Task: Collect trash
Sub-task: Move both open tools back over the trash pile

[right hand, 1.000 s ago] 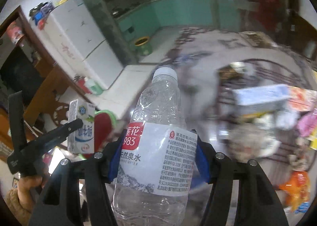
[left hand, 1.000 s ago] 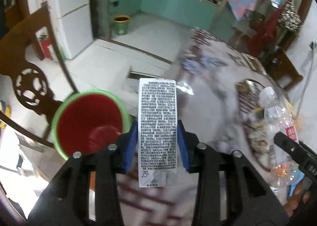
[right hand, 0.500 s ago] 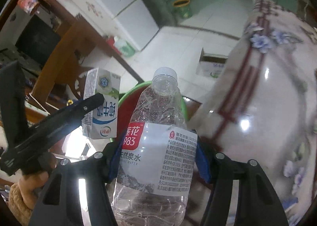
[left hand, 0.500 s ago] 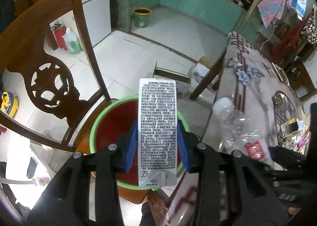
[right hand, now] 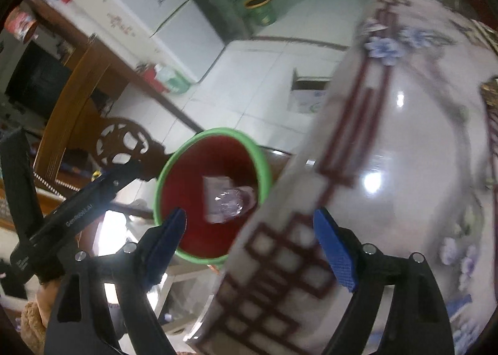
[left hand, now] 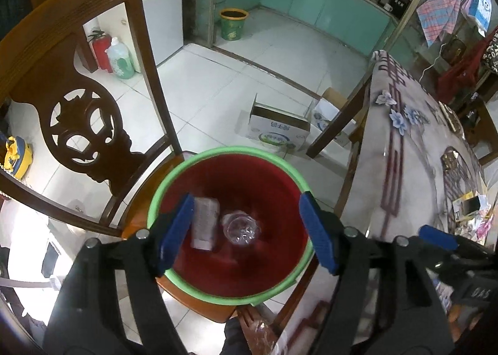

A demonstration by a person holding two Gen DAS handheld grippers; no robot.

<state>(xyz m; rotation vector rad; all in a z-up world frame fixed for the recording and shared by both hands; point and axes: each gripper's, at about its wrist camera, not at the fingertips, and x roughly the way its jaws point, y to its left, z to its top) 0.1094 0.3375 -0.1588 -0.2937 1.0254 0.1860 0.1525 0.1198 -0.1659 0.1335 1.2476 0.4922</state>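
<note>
The left claw (left hand: 247, 230) hangs over the red bucket (left hand: 274, 288) with its jaws apart and nothing between them; they have just been opening, and the milk carton (left hand: 204, 224) it pinched a second ago now lies inside the bucket. The right claw (right hand: 250, 238), jaws likewise just opened and empty, has let go of the water bottle (left hand: 241, 227), which rests beside the carton on the bucket floor. The bucket stands on a wooden chair (left hand: 77, 112) beside the table (left hand: 404, 174). In the right view the carton and bottle blur together, and the table edge hides part of the bucket rim.
</note>
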